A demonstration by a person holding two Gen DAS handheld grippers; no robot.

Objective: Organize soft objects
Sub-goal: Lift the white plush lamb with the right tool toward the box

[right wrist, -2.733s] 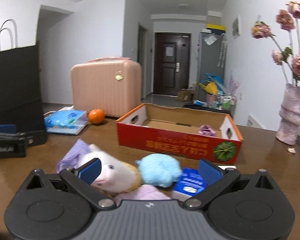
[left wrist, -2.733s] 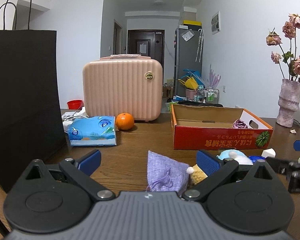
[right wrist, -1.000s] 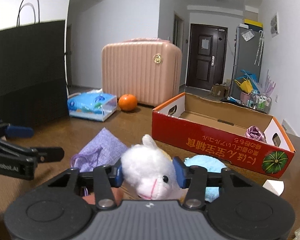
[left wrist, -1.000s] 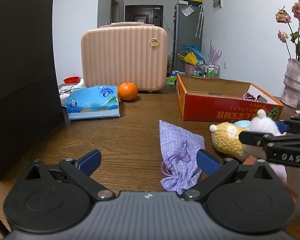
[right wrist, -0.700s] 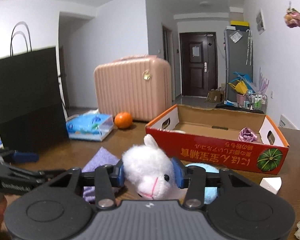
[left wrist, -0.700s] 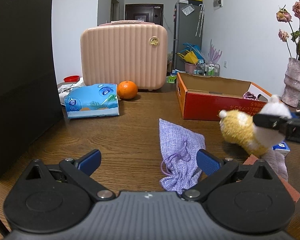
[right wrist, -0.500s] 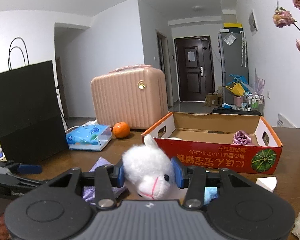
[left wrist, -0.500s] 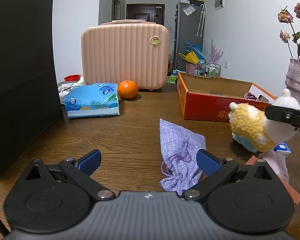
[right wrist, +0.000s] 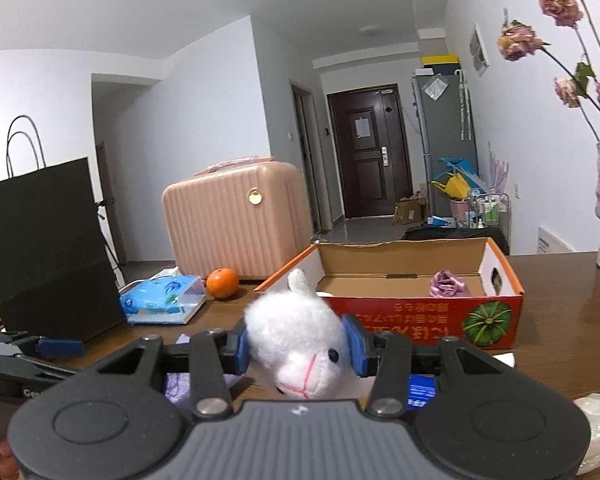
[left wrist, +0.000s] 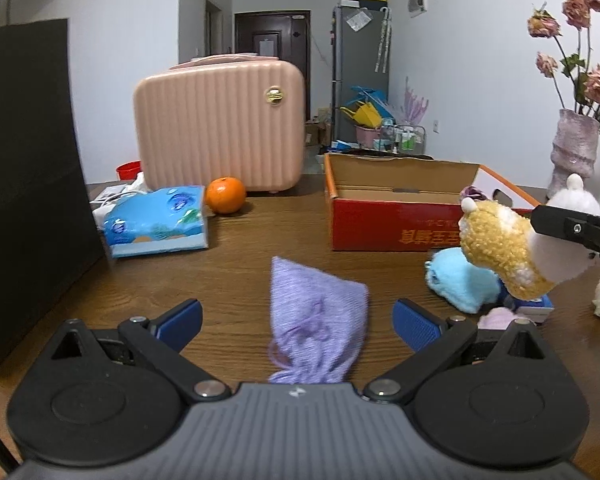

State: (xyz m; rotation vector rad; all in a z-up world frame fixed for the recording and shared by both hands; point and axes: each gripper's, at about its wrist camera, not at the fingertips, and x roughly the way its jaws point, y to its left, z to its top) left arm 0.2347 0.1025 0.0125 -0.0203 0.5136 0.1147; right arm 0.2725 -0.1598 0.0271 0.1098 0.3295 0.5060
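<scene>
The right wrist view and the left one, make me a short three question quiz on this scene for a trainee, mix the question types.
1. True or false: the right gripper is shut on the plush alpaca's head.
2. What already lies inside the red cardboard box?
A. an orange
B. a purple fabric rose
C. a tissue pack
3. Fill in: between the open fingers of the left gripper, a ______ pouch lies on the table.

Key: 1 true; 2 B, the purple fabric rose, while the orange and tissue pack sit on the table outside the box; 3 lavender.
</scene>
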